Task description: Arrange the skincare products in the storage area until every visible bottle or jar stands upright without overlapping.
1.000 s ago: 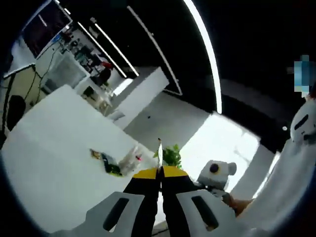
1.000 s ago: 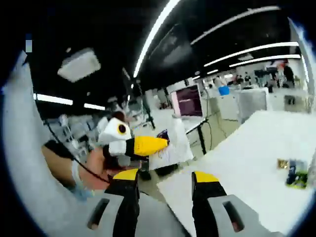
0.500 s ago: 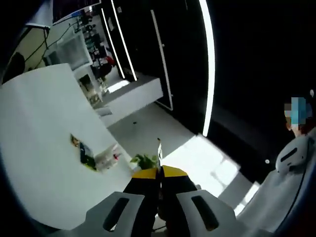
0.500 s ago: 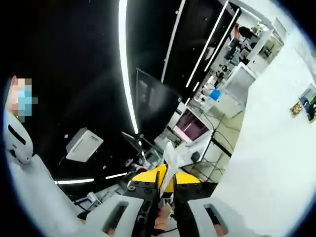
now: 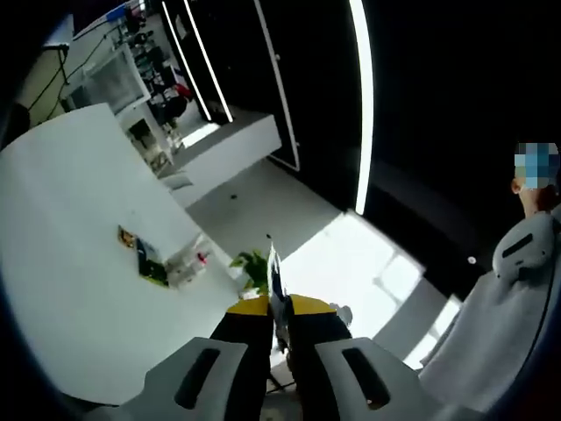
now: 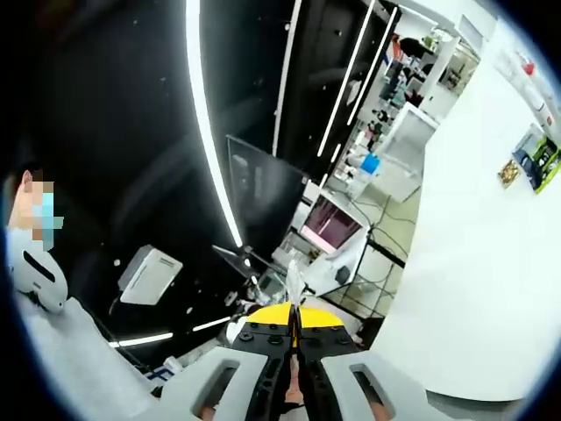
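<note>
My left gripper point(image 5: 276, 309) is held high in the air, its yellow-tipped jaws shut on a thin white sheet point(image 5: 273, 279) seen edge-on. The right gripper point(image 6: 295, 317) is likewise shut on a thin white sheet point(image 6: 294, 282) that sticks up between its tips. Far off on the white table point(image 5: 70, 298) lies a small cluster of skincare products point(image 5: 166, 263): a dark green pack, a small gold item and a clear piece with a red dot. The same cluster of products point(image 6: 530, 158) shows at the table's far right in the right gripper view, too small to tell which stand upright.
A green plant point(image 5: 252, 267) sits just past the table edge. Shelving and desks point(image 5: 131, 70) line the far side of the room, with a dark screen point(image 6: 329, 228) on a stand. Long ceiling light strips point(image 5: 359, 96) run overhead. A person's white sleeve point(image 5: 504, 333) fills the right.
One second ago the right gripper was open beside the left gripper, which held the sheet; it then shut on the sheet. Both views have since swung upward, away from the table.
</note>
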Demonstrator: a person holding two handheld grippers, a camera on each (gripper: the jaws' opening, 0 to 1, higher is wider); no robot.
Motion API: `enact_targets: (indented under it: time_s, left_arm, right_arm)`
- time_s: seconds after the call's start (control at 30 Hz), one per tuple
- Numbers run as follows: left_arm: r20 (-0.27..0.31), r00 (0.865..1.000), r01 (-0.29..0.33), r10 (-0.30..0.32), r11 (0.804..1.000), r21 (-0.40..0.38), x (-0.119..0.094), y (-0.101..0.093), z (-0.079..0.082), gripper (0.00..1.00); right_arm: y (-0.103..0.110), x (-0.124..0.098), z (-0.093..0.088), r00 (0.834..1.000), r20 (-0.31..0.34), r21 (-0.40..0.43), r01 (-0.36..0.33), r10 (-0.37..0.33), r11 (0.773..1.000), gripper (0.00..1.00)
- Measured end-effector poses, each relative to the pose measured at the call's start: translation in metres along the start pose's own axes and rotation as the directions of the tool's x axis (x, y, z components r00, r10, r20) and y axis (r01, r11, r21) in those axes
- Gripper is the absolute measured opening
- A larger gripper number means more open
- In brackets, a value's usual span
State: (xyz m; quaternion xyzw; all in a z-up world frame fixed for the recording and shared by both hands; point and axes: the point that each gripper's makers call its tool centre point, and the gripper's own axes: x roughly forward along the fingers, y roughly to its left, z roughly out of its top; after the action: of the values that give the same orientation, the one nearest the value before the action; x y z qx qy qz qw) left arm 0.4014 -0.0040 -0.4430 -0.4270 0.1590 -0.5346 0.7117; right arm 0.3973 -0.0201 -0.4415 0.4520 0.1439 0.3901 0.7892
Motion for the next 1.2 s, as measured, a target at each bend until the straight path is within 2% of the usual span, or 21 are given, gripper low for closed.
enact_targets:
  time_s: [0.03,0.17,0.27,0.3,0.33,0.37,0.47,0.5,0.53,0.57,0.6,0.8,0.9,0.97,1.1,1.17,1.2]
  left_arm:
    - [-0.007,1.0,0.005,-0.005,1.0,0.003,0.0,-0.001,-0.001,0.03]
    - [0.035,0.998,0.046,-0.046,0.999,-0.012,-0.004,-0.005,0.008,0.06]
    - [0.032,0.998,0.048,-0.048,0.999,-0.019,-0.003,-0.004,0.007,0.1]
    - [0.023,0.999,0.049,-0.048,0.999,-0.021,-0.003,-0.003,0.005,0.1]
    - [0.016,0.999,0.051,-0.05,0.998,-0.021,-0.002,-0.003,0.004,0.11]
    - [-0.006,0.998,0.063,-0.063,0.998,-0.025,0.0,-0.004,0.0,0.12]
    - [-0.083,0.995,0.057,-0.057,0.998,-0.013,0.003,-0.005,-0.016,0.1]
    - [-0.108,0.992,0.067,-0.068,0.998,-0.005,0.003,-0.007,-0.021,0.0]
    - [-0.102,0.992,0.074,-0.074,0.997,-0.002,0.003,-0.007,-0.02,0.0]
    - [-0.074,0.992,0.098,-0.101,0.994,-0.043,0.003,-0.011,-0.015,0.0]
    - [-0.073,0.993,0.085,-0.09,0.995,-0.059,0.002,-0.007,-0.014,0.0]
    - [-0.057,0.994,0.088,-0.09,0.995,-0.037,0.002,-0.007,-0.012,0.0]
    - [-0.052,0.995,0.08,-0.082,0.996,-0.037,0.003,-0.004,-0.011,0.0]
    - [-0.054,0.996,0.074,-0.076,0.997,-0.034,0.003,-0.002,-0.012,0.0]
    - [-0.045,0.996,0.073,-0.076,0.996,-0.06,0.003,-0.002,-0.01,0.0]
    - [-0.026,0.997,0.076,-0.078,0.994,-0.079,0.002,-0.001,-0.007,0.0]
    - [-0.023,0.997,0.075,-0.077,0.993,-0.087,0.001,0.0,-0.006,0.0]
  right_arm:
    - [0.0,-0.002,0.003,1.0,-0.001,-0.003,0.003,-0.003,1.0,0.0]
    - [-0.001,-0.013,0.015,0.999,-0.048,-0.05,0.008,-0.01,0.999,0.0]
    - [0.001,-0.02,0.012,0.992,-0.125,-0.074,-0.004,-0.005,0.997,0.0]
    - [0.0,-0.023,0.006,0.983,-0.182,-0.088,-0.004,-0.012,0.996,0.0]
    - [0.0,-0.024,0.002,0.977,-0.214,-0.1,-0.006,-0.016,0.995,0.0]
    - [0.001,-0.026,-0.006,0.964,-0.267,-0.109,-0.008,-0.021,0.994,0.0]
    - [0.003,-0.026,-0.013,0.949,-0.313,-0.131,-0.006,-0.036,0.991,0.0]
    - [0.006,-0.025,-0.013,0.949,-0.313,-0.137,-0.016,-0.028,0.99,0.0]
    - [0.006,-0.024,-0.013,0.95,-0.311,-0.135,-0.016,-0.027,0.991,0.0]
    - [0.005,-0.025,-0.01,0.952,-0.305,-0.13,-0.015,-0.025,0.991,0.0]
    - [0.007,-0.025,-0.009,0.951,-0.308,-0.107,-0.024,-0.01,0.994,0.0]
    - [0.006,-0.02,-0.009,0.949,-0.315,-0.103,-0.011,-0.023,0.995,0.0]
    - [0.002,-0.019,-0.009,0.948,-0.315,-0.153,0.002,-0.051,0.988,0.0]
    - [0.002,-0.019,-0.009,0.949,-0.31,-0.154,0.007,-0.055,0.988,0.0]
    - [-0.002,-0.018,-0.011,0.96,-0.273,-0.152,0.023,-0.065,0.988,0.0]
    - [-0.005,-0.017,-0.016,0.959,-0.273,-0.149,0.036,-0.076,0.988,0.0]
    - [-0.006,-0.016,-0.016,0.959,-0.27,-0.144,0.046,-0.084,0.988,0.03]
